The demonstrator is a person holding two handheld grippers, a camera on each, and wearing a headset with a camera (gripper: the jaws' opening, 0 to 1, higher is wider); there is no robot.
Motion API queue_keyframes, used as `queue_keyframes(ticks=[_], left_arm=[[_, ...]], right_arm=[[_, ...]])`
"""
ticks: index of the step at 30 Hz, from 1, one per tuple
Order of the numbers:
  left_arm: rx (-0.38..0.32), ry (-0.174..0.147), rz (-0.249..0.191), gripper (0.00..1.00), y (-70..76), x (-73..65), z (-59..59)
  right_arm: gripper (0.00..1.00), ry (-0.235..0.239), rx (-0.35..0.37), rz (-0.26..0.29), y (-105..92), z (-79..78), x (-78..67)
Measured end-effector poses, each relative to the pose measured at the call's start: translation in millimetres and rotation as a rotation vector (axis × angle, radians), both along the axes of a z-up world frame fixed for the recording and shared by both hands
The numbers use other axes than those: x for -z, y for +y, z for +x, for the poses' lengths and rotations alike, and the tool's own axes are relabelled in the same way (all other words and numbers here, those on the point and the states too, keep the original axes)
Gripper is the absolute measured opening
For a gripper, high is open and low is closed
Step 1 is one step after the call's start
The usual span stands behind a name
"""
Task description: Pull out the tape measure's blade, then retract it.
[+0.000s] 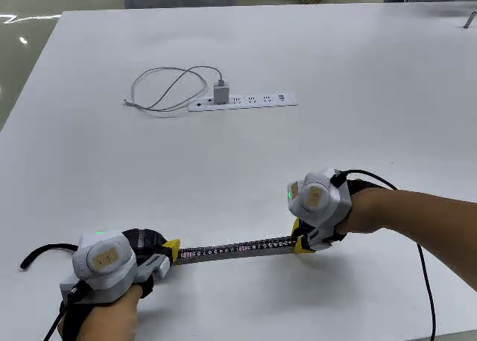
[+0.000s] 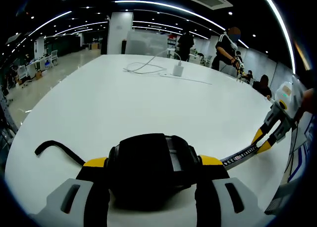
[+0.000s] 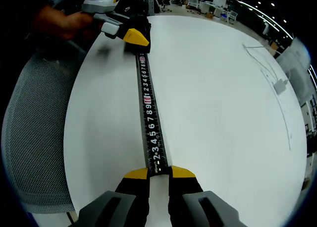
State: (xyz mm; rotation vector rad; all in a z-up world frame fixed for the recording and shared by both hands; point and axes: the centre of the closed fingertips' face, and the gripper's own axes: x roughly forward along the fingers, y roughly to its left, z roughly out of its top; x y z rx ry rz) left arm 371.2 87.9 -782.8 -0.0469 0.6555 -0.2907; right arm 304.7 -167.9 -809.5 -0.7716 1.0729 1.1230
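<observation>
Your tape blade [image 3: 150, 123], black with white numerals, in the right gripper view reading 2 3 4 5 6 7 8 9 away from your right claw [image 3: 158, 171], a red block after the 9, then 1 to 8 further on, head-view figures too small to read

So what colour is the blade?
The blade is black with white numbers; clearest in right gripper view.

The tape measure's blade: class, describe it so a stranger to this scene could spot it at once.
On the big white table, look toward its near edge. Between the left gripper, shut on the black case, and the right gripper, pinching its tip, runs the blade. It is straight, dark and numbered, unlike the white power strip and looped cable farther back.
</observation>
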Motion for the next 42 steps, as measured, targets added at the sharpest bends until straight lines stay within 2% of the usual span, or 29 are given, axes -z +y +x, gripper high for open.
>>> queue_keyframes(ticks=[12,28,42], left_arm=[[0.004,0.006,0.010,0.67,-0.5,0.4,0.2],[0.009,0.014,0.006,0.67,-0.6,1.2,-0.3],[0.009,0.019,0.006,0.67,-0.6,1.3,-0.4]], right_arm=[[0.10,-0.001,0.021,-0.002,2.5,0.2,-1.5],[0.10,0.001,0.018,0.015,8.2,2.2,-1.4],[0.10,0.007,0.009,0.006,13.4,3.2,-1.3]])
